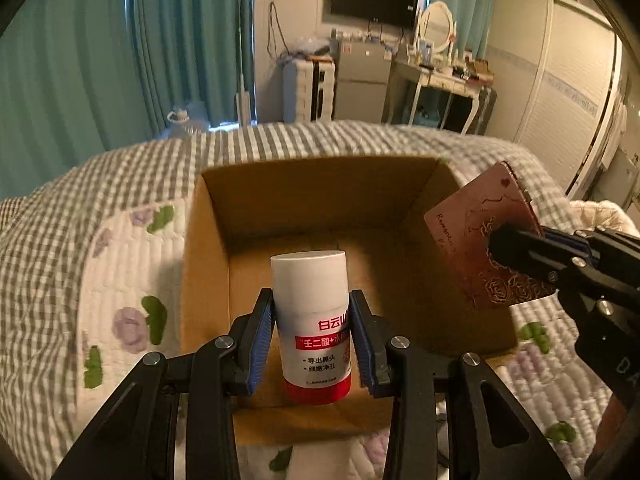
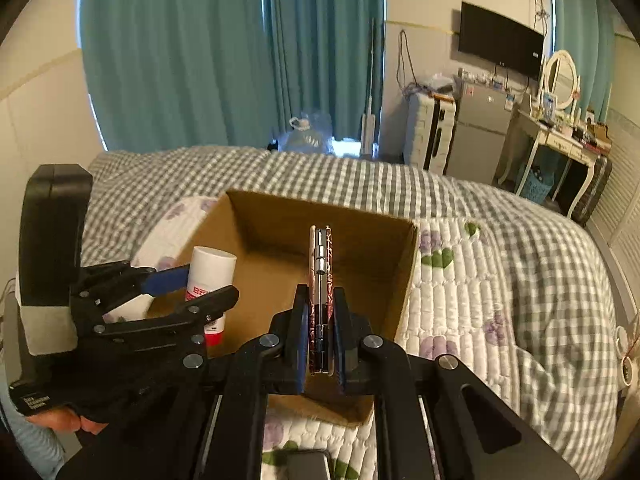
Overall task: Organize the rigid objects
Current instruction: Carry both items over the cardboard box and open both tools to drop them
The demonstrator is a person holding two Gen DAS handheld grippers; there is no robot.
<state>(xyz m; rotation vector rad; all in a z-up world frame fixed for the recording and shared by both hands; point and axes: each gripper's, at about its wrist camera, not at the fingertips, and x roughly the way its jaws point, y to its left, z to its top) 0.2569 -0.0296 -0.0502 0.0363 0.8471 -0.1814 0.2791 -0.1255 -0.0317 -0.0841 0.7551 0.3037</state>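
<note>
Together, the left gripper (image 1: 311,338) pinches an upright white bottle (image 1: 310,320) over the cardboard box (image 1: 320,204) (on the bed (image 1: 120,280)); at 3 o'clock, the right gripper (image 2: 320,340) clamps a maroon case (image 1: 486,240).

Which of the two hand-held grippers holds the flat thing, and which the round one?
The right hand-held gripper holds the flat dark red case, edge-on in its own view. The left hand-held gripper clamps the round white bottle.

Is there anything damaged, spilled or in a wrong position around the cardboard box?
Nothing stands out. The cardboard box sits open on the quilt and looks intact. The left gripper holds the white bottle upright over it, the right gripper holds the dark red case. No spill shows.
</note>
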